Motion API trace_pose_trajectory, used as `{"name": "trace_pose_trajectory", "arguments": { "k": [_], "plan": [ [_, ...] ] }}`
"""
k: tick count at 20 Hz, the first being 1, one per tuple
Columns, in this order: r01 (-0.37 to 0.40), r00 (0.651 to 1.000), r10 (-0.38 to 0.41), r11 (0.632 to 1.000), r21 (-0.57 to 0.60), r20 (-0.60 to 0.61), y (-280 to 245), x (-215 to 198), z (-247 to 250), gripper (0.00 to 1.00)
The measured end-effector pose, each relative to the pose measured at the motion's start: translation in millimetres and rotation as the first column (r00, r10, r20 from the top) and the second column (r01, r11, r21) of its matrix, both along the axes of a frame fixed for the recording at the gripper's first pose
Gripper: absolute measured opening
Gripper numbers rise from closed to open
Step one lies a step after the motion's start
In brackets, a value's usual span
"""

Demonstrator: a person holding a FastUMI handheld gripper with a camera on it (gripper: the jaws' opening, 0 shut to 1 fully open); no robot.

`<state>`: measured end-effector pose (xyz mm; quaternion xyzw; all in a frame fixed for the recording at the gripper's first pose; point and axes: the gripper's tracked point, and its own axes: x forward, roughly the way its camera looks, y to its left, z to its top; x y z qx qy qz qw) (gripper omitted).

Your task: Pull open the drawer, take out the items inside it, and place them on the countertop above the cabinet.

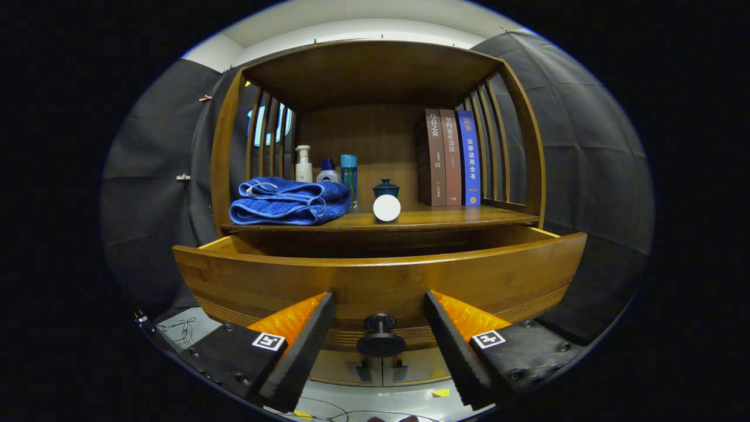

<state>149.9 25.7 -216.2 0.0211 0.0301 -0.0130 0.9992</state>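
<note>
The wooden drawer [381, 281] stands pulled out from the cabinet toward me; its inside is hidden behind its front panel. A dark round knob [381, 337] sticks out low on the drawer front. My gripper [379, 319] is open, one finger to each side of the knob, neither touching it. Above the drawer is the countertop [445, 218]. On it lie a folded blue towel [290, 202] and a white round object [387, 208], with a small teal lidded cup [386, 188] behind that.
At the back of the countertop stand a white pump bottle [303, 164], a short white bottle [328, 172] and a blue bottle [348, 170]. Three upright books [452, 157] lean by the right slats. Cables lie on the floor below.
</note>
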Motion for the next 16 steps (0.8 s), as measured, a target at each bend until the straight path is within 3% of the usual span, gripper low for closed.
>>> {"name": "trace_pose_trajectory", "arguments": {
  "k": [16],
  "plan": [
    [0.006,1.0,-0.006,1.0,-0.017,0.005,-2.5,85.9,6.2,0.99]
  ]
}}
